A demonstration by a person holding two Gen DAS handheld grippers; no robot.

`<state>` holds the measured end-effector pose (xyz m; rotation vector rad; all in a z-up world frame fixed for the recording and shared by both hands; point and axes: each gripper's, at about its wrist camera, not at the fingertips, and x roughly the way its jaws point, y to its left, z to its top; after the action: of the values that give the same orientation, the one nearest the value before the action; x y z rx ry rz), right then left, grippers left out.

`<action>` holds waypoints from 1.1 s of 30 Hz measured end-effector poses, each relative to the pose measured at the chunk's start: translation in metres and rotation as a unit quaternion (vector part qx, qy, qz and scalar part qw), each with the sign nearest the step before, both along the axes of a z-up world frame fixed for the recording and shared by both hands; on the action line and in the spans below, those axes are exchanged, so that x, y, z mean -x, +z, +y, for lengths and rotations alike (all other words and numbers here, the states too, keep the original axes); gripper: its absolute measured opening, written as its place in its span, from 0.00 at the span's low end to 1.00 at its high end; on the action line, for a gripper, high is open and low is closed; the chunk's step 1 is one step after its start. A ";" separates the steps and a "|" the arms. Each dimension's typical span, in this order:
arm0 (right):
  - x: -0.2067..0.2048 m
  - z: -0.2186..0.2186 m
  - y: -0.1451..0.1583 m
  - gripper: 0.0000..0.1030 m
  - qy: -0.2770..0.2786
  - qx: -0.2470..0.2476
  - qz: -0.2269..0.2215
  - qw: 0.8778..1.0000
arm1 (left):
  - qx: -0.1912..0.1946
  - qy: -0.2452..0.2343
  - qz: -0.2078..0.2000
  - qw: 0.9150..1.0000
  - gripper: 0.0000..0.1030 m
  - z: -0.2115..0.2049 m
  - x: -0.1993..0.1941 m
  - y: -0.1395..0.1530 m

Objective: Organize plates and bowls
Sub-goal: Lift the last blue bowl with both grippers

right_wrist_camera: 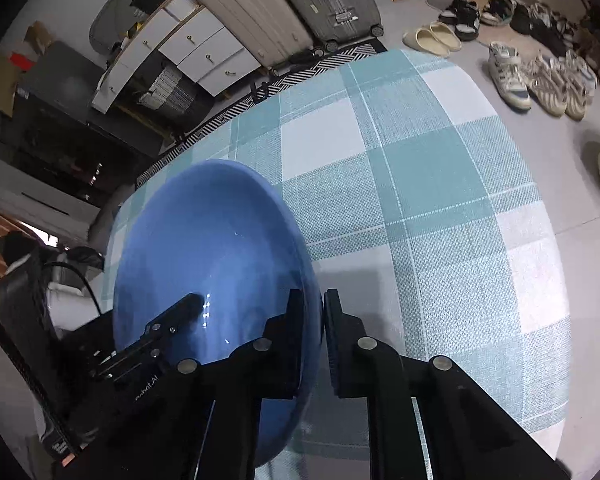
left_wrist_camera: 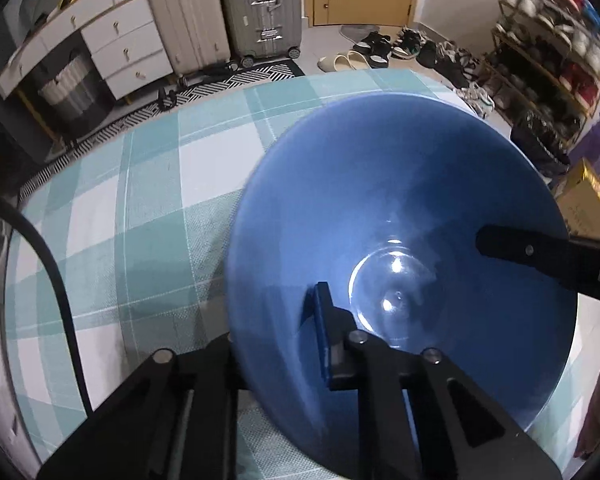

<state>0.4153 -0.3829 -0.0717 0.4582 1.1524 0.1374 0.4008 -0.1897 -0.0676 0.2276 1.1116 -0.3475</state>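
Your left gripper (left_wrist_camera: 276,312) is clamped on the near rim of the blue bowl (left_wrist_camera: 400,184), one finger inside, one outside. Your right gripper (right_wrist_camera: 312,320) pinches the opposite rim likewise. The bowl sits between both, over the checked tablecloth (right_wrist_camera: 420,184)

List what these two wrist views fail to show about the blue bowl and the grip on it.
- Bowl underside: hidden by its own wall, both views.
- Left gripper outer finger: behind the rim, left view.
- Near rim: cut off by the right gripper, right view.
- Other dishes: none in frame.
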 end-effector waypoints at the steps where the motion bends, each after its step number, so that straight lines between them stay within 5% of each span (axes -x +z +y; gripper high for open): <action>1: 0.000 0.000 0.001 0.10 -0.001 0.002 0.000 1.000 | -0.003 0.000 -0.001 1.000 0.13 -0.001 0.000 -0.001; 33: 0.019 0.002 0.028 0.05 -0.027 0.013 0.014 0.999 | 0.008 0.023 0.021 0.999 0.09 0.012 0.018 0.020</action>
<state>0.3966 -0.3806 -0.0442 0.4697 1.1675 0.0698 0.3827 -0.1781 -0.0476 0.1809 1.1539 -0.3215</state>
